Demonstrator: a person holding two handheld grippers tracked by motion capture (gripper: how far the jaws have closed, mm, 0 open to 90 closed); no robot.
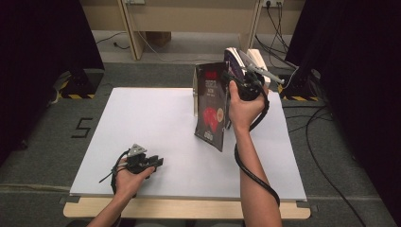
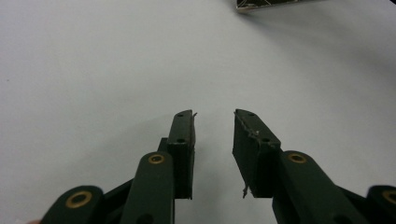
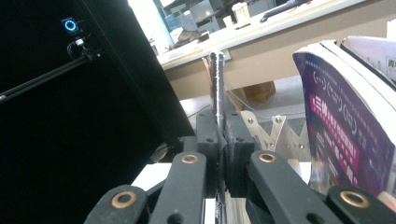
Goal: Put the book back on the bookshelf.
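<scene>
Nearest the person, the left hand-held gripper (image 1: 152, 164) rests low on the white-covered bench (image 1: 156, 127) with its jaws parted and nothing between them. It is well apart from the work, so it cannot steady anything if the load slips.

Farther out, the right hand-held gripper (image 1: 235, 78) is clamped on one edge of a thin black glossy book with a red picture on its cover (image 1: 212, 105). The book hangs in the air above the far right part of the bench, tilted, its lower corner clear of the surface. With so thin a bite on a single edge, the book could swing, pivot in the pads or slide out and drop flat.

Just behind it stands a purple-covered paperback (image 3: 343, 121), leaning with other books in a pale wooden holder (image 1: 257, 59). A careless swing could knock that leaning row over, or catch the black book's corner on the holder.
</scene>
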